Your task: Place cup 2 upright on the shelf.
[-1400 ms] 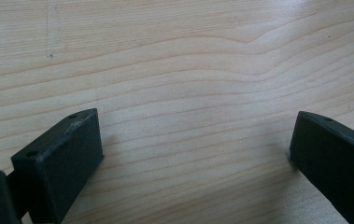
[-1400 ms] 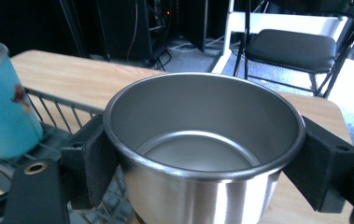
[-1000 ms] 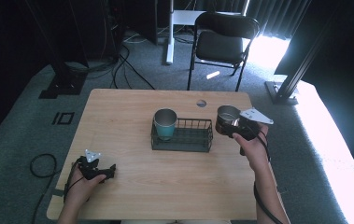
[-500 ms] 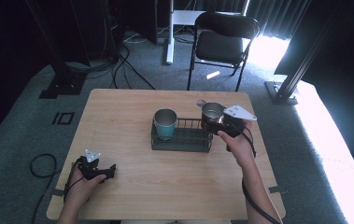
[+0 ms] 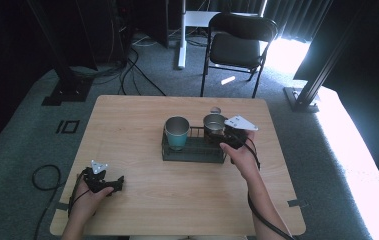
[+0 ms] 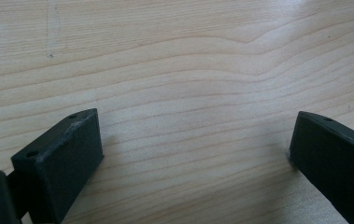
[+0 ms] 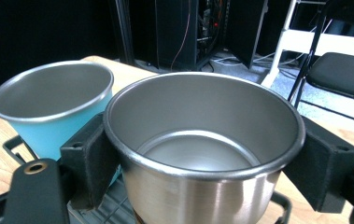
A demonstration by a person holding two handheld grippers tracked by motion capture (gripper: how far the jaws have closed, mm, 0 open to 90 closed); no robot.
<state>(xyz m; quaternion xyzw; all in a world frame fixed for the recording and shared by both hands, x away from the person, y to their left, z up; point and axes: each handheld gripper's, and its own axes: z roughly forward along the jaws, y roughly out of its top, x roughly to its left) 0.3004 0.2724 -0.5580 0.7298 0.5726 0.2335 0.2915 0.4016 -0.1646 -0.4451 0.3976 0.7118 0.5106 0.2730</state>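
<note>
A shiny steel cup with a rolled rim (image 7: 202,149) is clamped upright between the jaws of the right gripper (image 5: 225,134), held over the right end of a dark wire rack (image 5: 193,148) at the middle of the pale wooden bench (image 5: 177,195). Inside the rack, at nine o'clock from the steel cup and just beside it, a teal metal cup (image 5: 177,133) is seen, apparently empty. The left gripper (image 6: 193,154) rests wide open on the bench, grasping nothing, well apart at seven o'clock.
</note>
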